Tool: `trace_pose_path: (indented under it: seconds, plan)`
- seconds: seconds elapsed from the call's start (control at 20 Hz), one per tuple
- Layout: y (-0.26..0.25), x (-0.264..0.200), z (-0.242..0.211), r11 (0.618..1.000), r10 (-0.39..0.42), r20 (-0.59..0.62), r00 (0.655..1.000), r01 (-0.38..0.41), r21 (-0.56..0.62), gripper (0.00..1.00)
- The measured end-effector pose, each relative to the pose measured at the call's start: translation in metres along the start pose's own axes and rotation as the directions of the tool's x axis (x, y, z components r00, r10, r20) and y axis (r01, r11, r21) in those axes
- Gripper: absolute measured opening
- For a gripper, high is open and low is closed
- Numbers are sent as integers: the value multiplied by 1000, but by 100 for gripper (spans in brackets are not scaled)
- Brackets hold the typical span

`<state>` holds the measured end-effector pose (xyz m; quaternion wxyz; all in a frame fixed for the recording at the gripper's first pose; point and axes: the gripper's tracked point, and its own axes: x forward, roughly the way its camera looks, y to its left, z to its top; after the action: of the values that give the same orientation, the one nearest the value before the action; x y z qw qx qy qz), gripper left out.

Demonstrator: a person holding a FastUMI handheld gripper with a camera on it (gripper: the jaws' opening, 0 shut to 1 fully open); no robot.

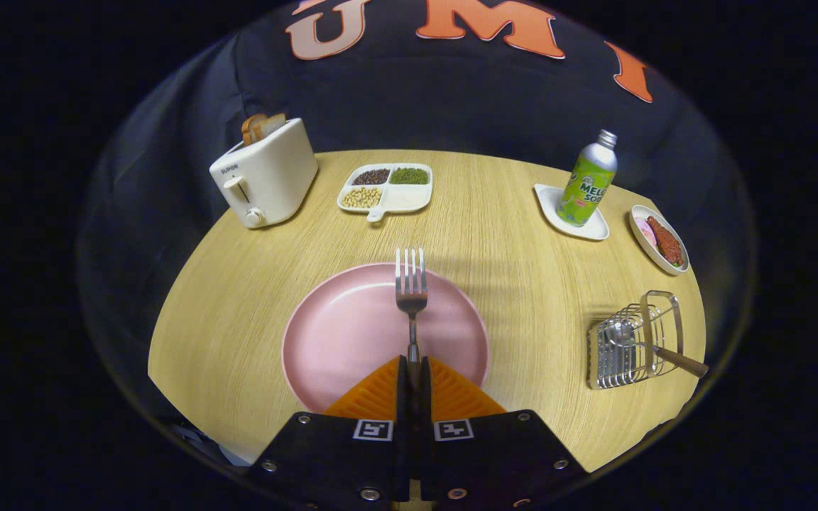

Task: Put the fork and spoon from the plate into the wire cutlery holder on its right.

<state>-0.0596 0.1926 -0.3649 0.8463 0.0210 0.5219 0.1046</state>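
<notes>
The gripper (413,369) is clenching the fork (411,284) by its handle above the pink plate (341,333), tines pointing far. The spoon (654,346) is lying in the wire cutlery holder (633,341) at the right, handle pointing right.

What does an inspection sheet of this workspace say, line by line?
Surface: round wooden table, bare apart from the items below.
Job's things: fork held by its handle over the pink plate, tines pointing away; spoon already lying in the wire holder right of the plate.
Clutter: toaster with bread, divided tray of beans, bottle on a white coaster, small dish of food.
Gripper: gripper shut on the fork handle.
Cables: nothing seen.
Surroundings: black cloth wall behind the table.
</notes>
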Motion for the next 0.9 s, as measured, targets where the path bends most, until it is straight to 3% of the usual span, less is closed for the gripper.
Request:
trace_pose_path:
  seconds: [0.55, 0.9]
  plan:
    - [-114, -93, 48, 991, -128, 214, 968, 115, 73, 7]
    - [-173, -114, 45, 977, -204, 197, 959, 188, 95, 6]
